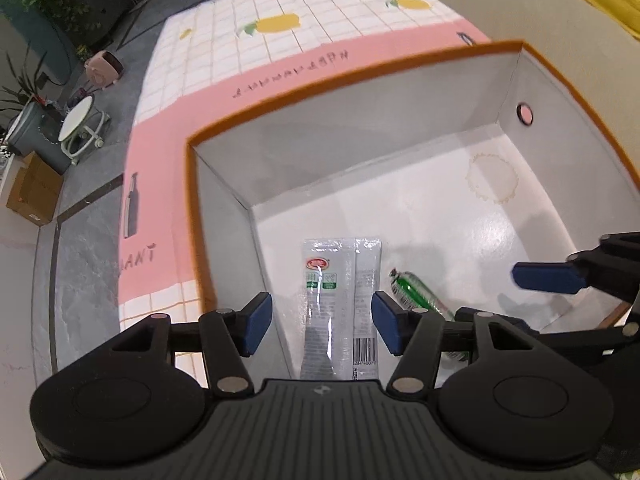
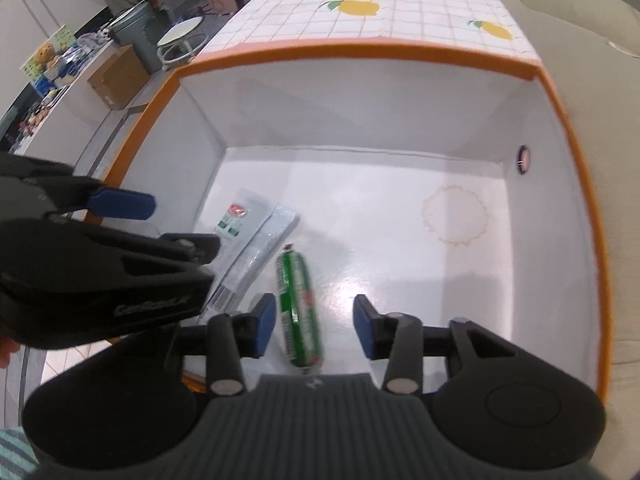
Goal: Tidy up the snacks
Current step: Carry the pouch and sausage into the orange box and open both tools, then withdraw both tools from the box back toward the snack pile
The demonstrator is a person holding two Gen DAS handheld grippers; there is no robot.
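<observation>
An orange-rimmed white box (image 1: pixel 360 152) (image 2: pixel 360 104) stands on the tablecloth. On its floor lie a clear flat snack packet (image 1: pixel 340 300) (image 2: pixel 256 236) and a green wrapped sausage (image 1: pixel 416 292) (image 2: pixel 300 312). My left gripper (image 1: pixel 322 326) is open and empty, its fingers either side of the packet and above it. My right gripper (image 2: pixel 314 330) is open and empty, above the sausage, which lies between its fingers. The right gripper's blue pad (image 1: pixel 548 276) shows at the right of the left wrist view; the left gripper's pad (image 2: pixel 122 204) shows at the left of the right wrist view.
The box has a round hole (image 1: pixel 525 114) in its right wall and a ring stain (image 2: pixel 456 216) on its floor. A lemon-print tablecloth (image 1: pixel 280 40) covers the table. A beige sofa (image 2: pixel 580 20) lies right. A stool (image 1: pixel 82 120) and a cardboard box (image 2: pixel 118 78) stand on the floor left.
</observation>
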